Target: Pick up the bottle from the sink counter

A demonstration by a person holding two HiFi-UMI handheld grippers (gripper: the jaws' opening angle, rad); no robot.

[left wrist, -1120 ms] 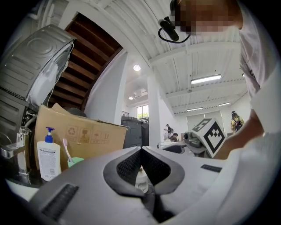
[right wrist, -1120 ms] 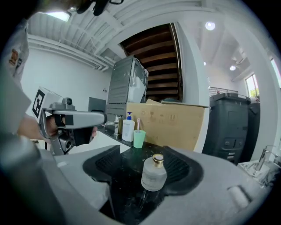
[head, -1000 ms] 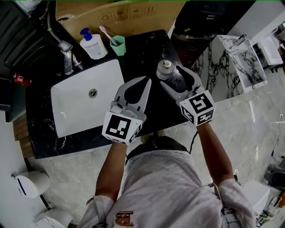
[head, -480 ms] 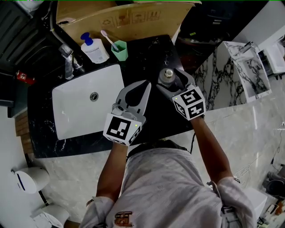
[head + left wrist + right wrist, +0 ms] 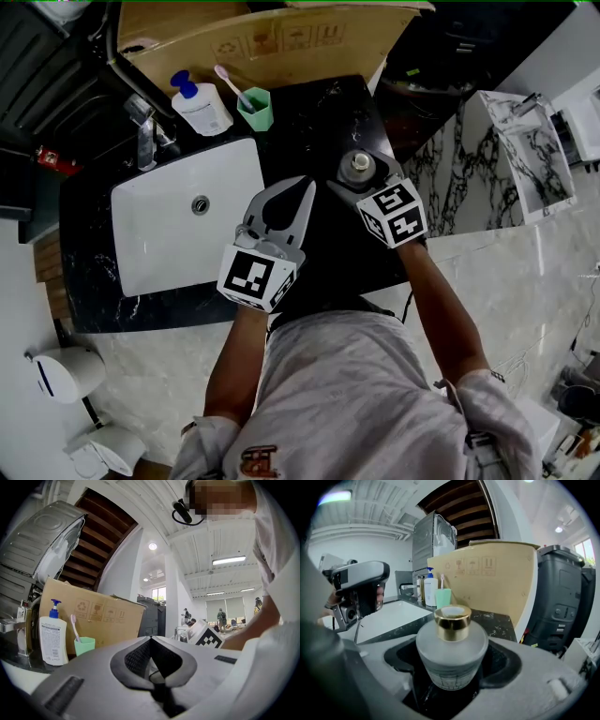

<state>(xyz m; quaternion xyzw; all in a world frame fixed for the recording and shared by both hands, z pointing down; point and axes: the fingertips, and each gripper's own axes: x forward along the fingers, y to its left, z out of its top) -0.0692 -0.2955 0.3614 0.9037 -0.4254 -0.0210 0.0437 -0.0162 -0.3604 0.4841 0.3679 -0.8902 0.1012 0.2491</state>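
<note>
The right claw point(image 5: 366, 186) is partly spread and pinches the frosted, gold-capped bottle point(image 5: 451, 653) low on its sides. The bottle stands upright near the right edge of the black worktop point(image 5: 319, 112), well right of the sink point(image 5: 169, 230). The left claw point(image 5: 306, 186) is pressed together and empty, near the front edge.

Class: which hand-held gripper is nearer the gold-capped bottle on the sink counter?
Right. The right hand-held gripper has the bottle between its jaws. The left hand-held gripper, jaws together, is apart from the bottle, on the side toward the sink.
</note>
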